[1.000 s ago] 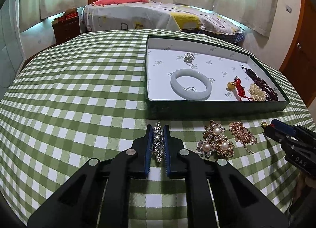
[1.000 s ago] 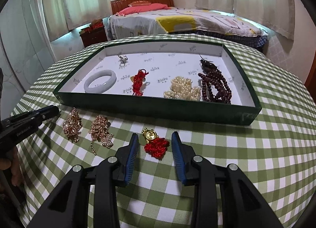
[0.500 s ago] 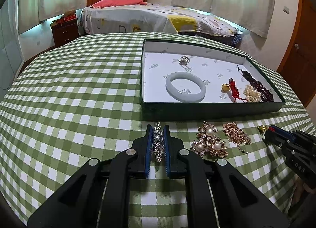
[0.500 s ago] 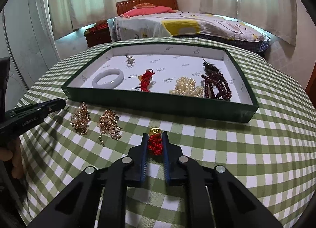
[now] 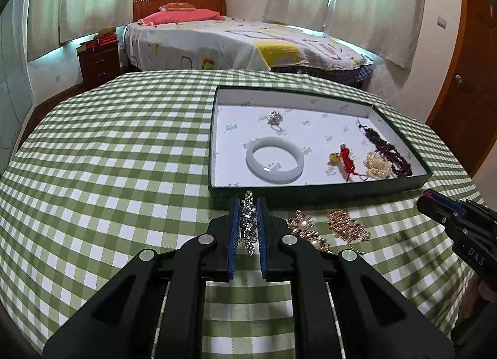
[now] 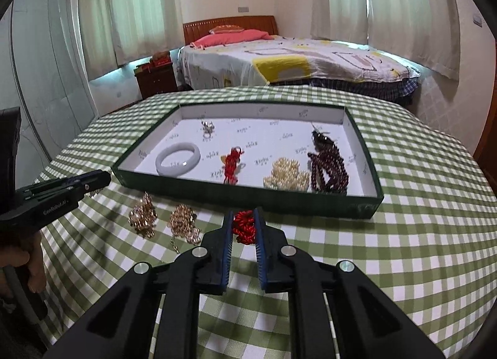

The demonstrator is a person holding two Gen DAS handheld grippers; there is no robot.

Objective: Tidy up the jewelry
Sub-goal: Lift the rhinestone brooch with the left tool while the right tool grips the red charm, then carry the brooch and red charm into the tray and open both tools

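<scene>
My left gripper (image 5: pixel 248 203) is shut on a silver rhinestone brooch (image 5: pixel 248 224), lifted above the checked cloth just before the green tray's (image 5: pixel 310 193) near wall. My right gripper (image 6: pixel 243 214) is shut on a red knotted charm (image 6: pixel 243 228), held above the cloth in front of the tray (image 6: pixel 248 196). In the tray lie a white bangle (image 5: pixel 275 163), a small silver ring (image 5: pixel 275 117), a red charm with a gold piece (image 5: pixel 343 160), a pearl strand (image 5: pixel 377 166) and dark red beads (image 5: pixel 393 157). A pearl-and-gold brooch (image 5: pixel 306 228) and a gold brooch (image 5: pixel 346 225) lie on the cloth.
The round table has a green checked cloth (image 5: pixel 108 157). The two loose brooches also show in the right wrist view (image 6: pixel 143 216) (image 6: pixel 183 222). Behind the table stand a bed (image 5: pixel 233 42), a nightstand (image 5: pixel 99 61) and a wooden door (image 5: pixel 466 79).
Both grippers have risen with their pieces and moved towards the tray. The right gripper closed on the red charm about a second ago and lifted it off the cloth.
</scene>
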